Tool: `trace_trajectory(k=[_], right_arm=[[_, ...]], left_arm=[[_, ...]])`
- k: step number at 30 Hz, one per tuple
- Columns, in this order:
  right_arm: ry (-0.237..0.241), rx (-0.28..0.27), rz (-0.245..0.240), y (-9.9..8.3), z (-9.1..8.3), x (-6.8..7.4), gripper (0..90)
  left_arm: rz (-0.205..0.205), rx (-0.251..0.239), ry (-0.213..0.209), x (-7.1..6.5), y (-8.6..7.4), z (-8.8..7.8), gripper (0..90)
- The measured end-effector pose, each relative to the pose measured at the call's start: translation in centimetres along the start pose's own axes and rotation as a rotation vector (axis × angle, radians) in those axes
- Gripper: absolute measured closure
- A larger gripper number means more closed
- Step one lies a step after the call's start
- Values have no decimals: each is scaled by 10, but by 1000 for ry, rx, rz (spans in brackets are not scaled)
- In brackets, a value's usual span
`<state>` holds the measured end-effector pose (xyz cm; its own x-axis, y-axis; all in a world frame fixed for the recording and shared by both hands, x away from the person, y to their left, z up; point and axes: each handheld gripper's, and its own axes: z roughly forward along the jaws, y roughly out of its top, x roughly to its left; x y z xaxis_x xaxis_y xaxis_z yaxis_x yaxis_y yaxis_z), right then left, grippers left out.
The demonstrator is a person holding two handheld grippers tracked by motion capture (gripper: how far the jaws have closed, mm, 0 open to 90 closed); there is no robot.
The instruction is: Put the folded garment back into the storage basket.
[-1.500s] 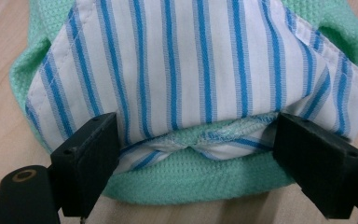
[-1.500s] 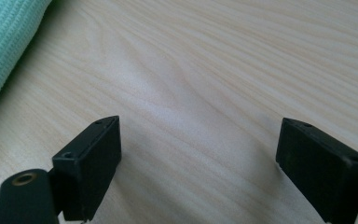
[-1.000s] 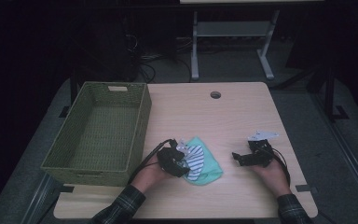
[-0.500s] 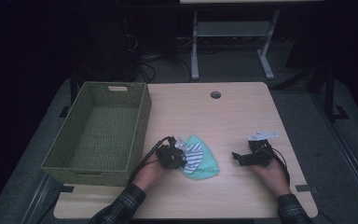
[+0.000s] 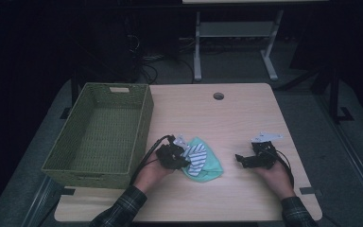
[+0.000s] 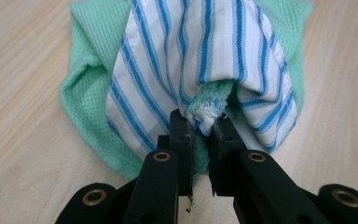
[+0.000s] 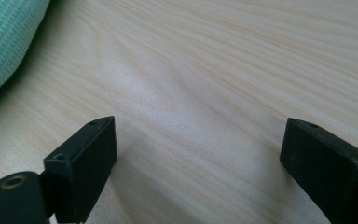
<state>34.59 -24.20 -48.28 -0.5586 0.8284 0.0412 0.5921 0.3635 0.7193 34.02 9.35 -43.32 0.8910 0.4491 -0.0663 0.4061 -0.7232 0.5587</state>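
Striped cloth [image 6: 191,60] pinched in left claw [image 6: 200,128] over green cloth [image 6: 86,88]; right claw [image 7: 198,154] spread apart

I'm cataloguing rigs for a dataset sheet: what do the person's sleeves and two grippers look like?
Each hand-held gripper, left and right, is black with two blocky jaws and brass-coloured rivets. A black cable trails from the left one; a grey three-cornered plate tops the right. Both sleeves are dark plaid.

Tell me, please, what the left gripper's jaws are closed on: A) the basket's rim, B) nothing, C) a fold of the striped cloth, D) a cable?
C: in the left gripper view the left gripper pinches a bunched fold of the striped cloth.
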Motion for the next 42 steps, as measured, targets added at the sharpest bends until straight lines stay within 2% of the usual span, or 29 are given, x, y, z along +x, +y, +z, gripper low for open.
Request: trace_trajectory(k=[2,13,15,18,19,20,25,26,27,31,32,37,42], right_arm=[[-1,0,-3,0,0,0,102],[-2,-1,0,0,0,0,102],[-2,-1,0,0,0,0,102],[-2,0,0,0,0,0,102],[-2,0,0,0,0,0,102],[-2,-1,-1,0,0,0,103],[-2,-1,0,0,0,0,103],[-2,-1,0,0,0,0,103],[-2,0,0,0,0,0,103],[-2,0,-1,0,0,0,103],[-3,0,-1,0,0,0,103],[-2,0,0,0,0,0,103],[-2,1,1,0,0,0,103]], left_arm=[[-26,-19,-3,-1,1,-2,813],[-46,-47,-48,-2,13,-23,811],[-39,-44,-52,-2,15,-29,810],[-39,-59,-65,-2,18,-35,809],[-56,-76,-71,-3,18,-36,809],[-51,-67,-75,-2,19,-39,809],[-56,-80,-75,-2,23,-46,808],[-47,-74,-77,-1,24,-49,808],[-59,-87,-81,-2,25,-50,808],[-49,-79,-69,-2,30,-57,808],[-35,-77,-68,-1,32,-60,808],[-35,-95,-63,-2,38,-67,808],[-14,-92,-56,0,44,-76,808]])
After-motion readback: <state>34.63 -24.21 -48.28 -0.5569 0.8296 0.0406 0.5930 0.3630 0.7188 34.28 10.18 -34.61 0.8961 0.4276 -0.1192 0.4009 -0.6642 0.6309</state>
